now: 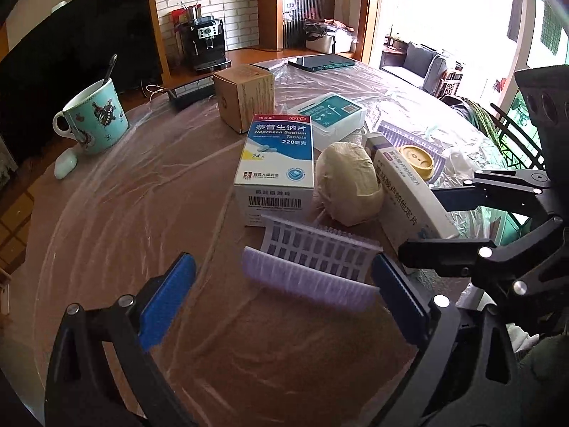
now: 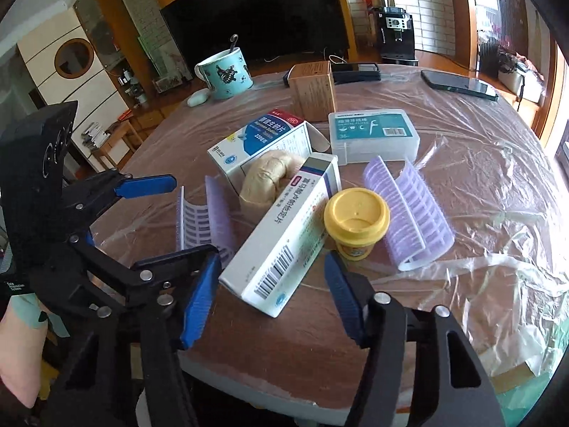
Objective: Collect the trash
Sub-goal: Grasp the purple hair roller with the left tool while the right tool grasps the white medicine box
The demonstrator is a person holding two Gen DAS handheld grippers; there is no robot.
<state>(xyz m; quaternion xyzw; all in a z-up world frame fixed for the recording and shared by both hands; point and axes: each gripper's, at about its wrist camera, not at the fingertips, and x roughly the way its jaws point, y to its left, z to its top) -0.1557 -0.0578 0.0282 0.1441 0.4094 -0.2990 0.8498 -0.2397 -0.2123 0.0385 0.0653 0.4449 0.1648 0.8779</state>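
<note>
Ribbed lilac hair roller (image 1: 308, 277) (curled open)

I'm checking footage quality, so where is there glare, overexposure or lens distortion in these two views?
Left wrist view: the window is blown out white, and the plastic sheet glints under it. Right wrist view: even light, mild sheen on the plastic sheet. Both: fisheye bending with dark corners.

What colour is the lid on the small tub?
Yellow; the small tub's lid shows best in the right wrist view.
</note>
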